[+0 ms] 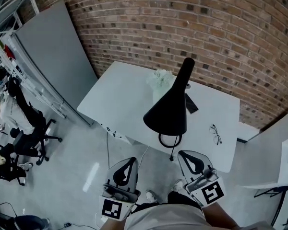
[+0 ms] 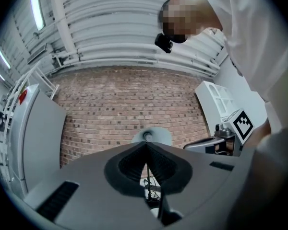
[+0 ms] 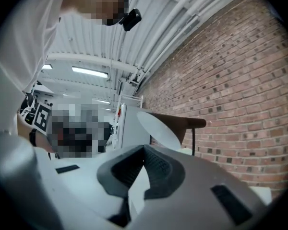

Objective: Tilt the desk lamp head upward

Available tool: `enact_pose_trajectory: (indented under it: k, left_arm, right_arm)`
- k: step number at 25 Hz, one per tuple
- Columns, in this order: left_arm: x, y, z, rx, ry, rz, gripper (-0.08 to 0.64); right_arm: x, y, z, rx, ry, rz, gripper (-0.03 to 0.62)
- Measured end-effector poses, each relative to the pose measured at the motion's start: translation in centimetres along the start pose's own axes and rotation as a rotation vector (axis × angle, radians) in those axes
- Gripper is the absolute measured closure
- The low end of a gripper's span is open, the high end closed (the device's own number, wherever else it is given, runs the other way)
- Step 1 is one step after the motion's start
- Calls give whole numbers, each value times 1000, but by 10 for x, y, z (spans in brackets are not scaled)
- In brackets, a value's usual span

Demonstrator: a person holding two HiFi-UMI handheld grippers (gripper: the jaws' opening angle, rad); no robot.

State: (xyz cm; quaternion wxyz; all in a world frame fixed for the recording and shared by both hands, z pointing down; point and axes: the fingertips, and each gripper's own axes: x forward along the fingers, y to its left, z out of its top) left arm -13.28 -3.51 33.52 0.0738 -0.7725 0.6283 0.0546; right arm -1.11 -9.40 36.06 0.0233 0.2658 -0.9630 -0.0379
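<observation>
A black desk lamp (image 1: 169,109) with a cone-shaped head stands near the front edge of a white table (image 1: 120,92), its ring base (image 1: 170,140) under the head. The head faces down toward me; its pale inside shows in the left gripper view (image 2: 152,135) and the right gripper view (image 3: 157,127). My left gripper (image 1: 129,160) and right gripper (image 1: 187,154) are both held low by my body, short of the table and apart from the lamp. Both are shut with nothing in them, as their own views show (image 2: 145,144) (image 3: 144,148).
On the table lie a pair of glasses (image 1: 215,134), a dark phone (image 1: 191,103) and a small pale plant (image 1: 162,78). A brick wall (image 1: 192,28) runs behind. A grey panel (image 1: 53,56) leans at left, with office chairs (image 1: 31,128) and a person beyond.
</observation>
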Motion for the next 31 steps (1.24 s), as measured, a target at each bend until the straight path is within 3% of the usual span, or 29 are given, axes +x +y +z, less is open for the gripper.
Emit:
enact_pose_trajectory:
  k: [5, 13, 19, 22, 31]
  left_arm:
    - [-10, 8, -6, -27, 5, -52, 557]
    - [4, 7, 1, -36, -47, -57, 557]
    - [15, -3, 7, -54, -87, -54, 557]
    - [14, -6, 5, -55, -62, -53, 557]
    - [9, 2, 15, -16, -98, -21, 557]
  right_arm:
    - [-5, 16, -3, -7, 28, -59, 577]
    - [-12, 11, 6, -11, 19, -86, 577]
    - [-13, 0, 5, -24, 13, -72, 577]
    - [-11, 1, 7, -39, 5, -55, 577]
    - [-10, 1, 11, -52, -7, -50, 577]
